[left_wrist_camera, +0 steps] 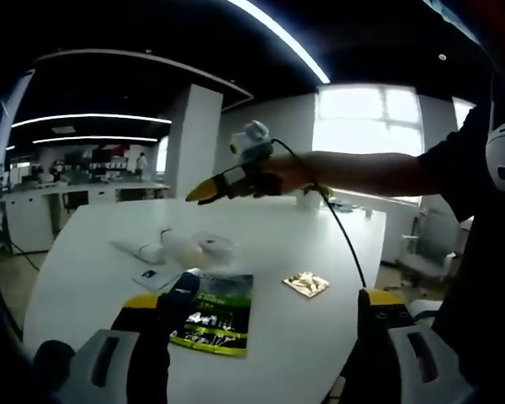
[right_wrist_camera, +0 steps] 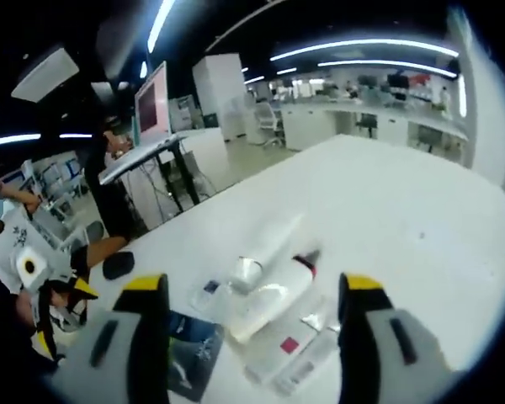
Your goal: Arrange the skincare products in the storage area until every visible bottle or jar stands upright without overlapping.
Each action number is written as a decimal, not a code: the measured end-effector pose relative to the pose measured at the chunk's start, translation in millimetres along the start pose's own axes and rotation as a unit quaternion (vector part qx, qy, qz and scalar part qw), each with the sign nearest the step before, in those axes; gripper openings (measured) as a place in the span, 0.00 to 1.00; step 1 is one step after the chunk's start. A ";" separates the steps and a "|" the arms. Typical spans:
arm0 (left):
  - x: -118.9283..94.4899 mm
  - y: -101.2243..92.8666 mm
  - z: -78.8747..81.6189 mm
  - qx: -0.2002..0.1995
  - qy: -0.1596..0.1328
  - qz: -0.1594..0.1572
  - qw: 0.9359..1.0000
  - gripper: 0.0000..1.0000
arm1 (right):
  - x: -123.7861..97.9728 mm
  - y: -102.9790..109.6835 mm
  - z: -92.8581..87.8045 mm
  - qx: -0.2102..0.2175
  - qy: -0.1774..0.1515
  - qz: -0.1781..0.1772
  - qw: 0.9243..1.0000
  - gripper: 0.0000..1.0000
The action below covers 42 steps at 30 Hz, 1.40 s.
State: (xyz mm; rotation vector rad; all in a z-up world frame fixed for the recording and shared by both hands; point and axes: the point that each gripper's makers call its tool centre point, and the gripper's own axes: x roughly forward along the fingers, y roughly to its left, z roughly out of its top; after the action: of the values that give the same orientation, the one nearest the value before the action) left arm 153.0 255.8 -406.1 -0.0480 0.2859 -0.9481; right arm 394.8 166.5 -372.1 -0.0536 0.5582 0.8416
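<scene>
Room: open-plan office space is being shown, with ceiling light strips, a white pillar [left_wrist_camera: 194, 139], bright windows [left_wrist_camera: 366, 118] and desks far behind.
Surface: a large white table [left_wrist_camera: 320, 320] is being used as the workspace; no separate storage area is being made out on it.
Products: a small cluster of skincare products [right_wrist_camera: 265, 295] is being seen lying near the middle of the table; pale tubes and bottles are resting on their sides, touching and partly crossing one another.
Other items: a dark green printed packet [left_wrist_camera: 217, 313] is lying near the left gripper's jaw, and a small gold sachet [left_wrist_camera: 306, 284] is lying apart to its side.
Left gripper [left_wrist_camera: 261, 337]: the jaws are being held wide apart above the near table edge, with nothing between them.
Right gripper [right_wrist_camera: 257, 324]: the jaws are being held wide apart, framing the cluster from above; nothing is being gripped. In the left gripper view it is being seen held out over the table [left_wrist_camera: 227, 181].
Progress: the task is being judged as barely begun; no product is being seen upright, so every piece is being left to be separated and stood up.
Uncertainty: exact product count and cap positions are not being resolved through the blur.
</scene>
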 end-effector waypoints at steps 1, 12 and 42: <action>0.4 -0.2 -0.4 0.000 0.000 -0.001 1.000 0.94 | 2.0 0.3 -0.6 0.005 0.000 0.000 1.000 0.80; -1.9 -4.3 2.8 -0.006 -0.003 -0.009 1.000 0.94 | 28.1 -21.0 -5.3 0.076 0.011 -0.009 0.997 0.75; 3.1 0.6 6.0 -0.007 0.002 -0.020 1.000 0.92 | 82.7 -59.9 4.0 0.181 0.039 -0.028 0.982 0.69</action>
State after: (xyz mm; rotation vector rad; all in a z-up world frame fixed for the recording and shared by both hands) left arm 156.7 253.1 -401.2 -0.0641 0.2959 -0.9858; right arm 483.6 184.4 -419.3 0.2295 0.7736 0.6742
